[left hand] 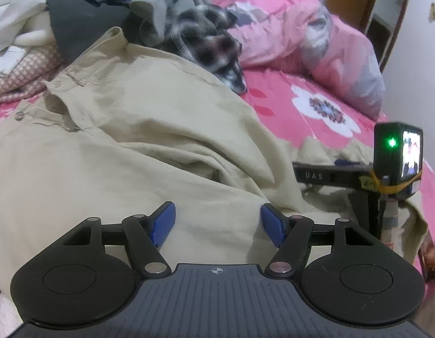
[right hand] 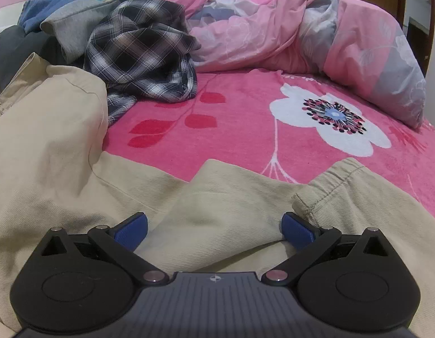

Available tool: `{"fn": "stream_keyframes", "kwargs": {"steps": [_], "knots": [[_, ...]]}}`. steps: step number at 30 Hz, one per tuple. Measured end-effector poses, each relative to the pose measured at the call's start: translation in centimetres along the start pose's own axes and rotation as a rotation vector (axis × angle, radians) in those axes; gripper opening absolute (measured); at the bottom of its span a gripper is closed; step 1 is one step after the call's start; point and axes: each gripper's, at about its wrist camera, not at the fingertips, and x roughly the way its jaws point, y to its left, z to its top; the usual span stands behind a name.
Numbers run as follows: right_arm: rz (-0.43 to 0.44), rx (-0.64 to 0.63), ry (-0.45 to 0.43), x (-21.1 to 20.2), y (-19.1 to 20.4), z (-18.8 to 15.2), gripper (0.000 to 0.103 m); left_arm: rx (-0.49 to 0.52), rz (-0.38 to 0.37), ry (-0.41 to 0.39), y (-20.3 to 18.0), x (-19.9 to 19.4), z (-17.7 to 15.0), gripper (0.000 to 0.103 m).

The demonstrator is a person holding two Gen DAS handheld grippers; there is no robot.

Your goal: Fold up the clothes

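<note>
1. While the beige cotton twill trousers lie rumpled on the pink floral bedsheet, folding remains incomplete
2. Left gripper: released, grasping nothing
3. Right gripper: spread wide, released
4. Plaid shirt: unfolded

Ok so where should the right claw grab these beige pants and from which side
Probably the stitched hem cuff of the beige pants, just ahead of the open right claw, beside its right pad. Come in low from the near edge of the pink bedsheet: the cuff's rolled, doubled edge stands raised off the bed, so one pad could slip underneath.
</note>
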Motion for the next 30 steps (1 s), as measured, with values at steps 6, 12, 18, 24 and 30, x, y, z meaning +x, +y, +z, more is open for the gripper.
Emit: {"fn": "stream_keyframes", "kwargs": {"steps": [6, 12, 18, 24, 30], "knots": [[0.001, -0.002, 0.001, 0.0, 0.0, 0.0, 0.103, -0.022, 0.025, -0.048, 1.3, -1.0, -0.2, 0.07], [0.0, -0.003, 0.002, 0.0, 0.0, 0.0, 0.103, -0.106, 0.035, -0.069, 3.9, -0.7, -1.1, 0.07], [0.001, -0.005, 0.004, 0.0, 0.0, 0.1, 0.103, -0.181, -0.011, -0.09, 6.6, -0.3, -2.6, 0.07], [0.001, -0.005, 0.004, 0.1, 0.0, 0.0, 0.103, -0.231, -0.071, -0.13, 7.8, 0.1, -3.2, 0.073], [0.001, -0.006, 0.004, 0.0, 0.0, 0.0, 0.103, -0.253, -0.091, -0.139, 8.1, -0.4, -3.5, 0.074]]}}
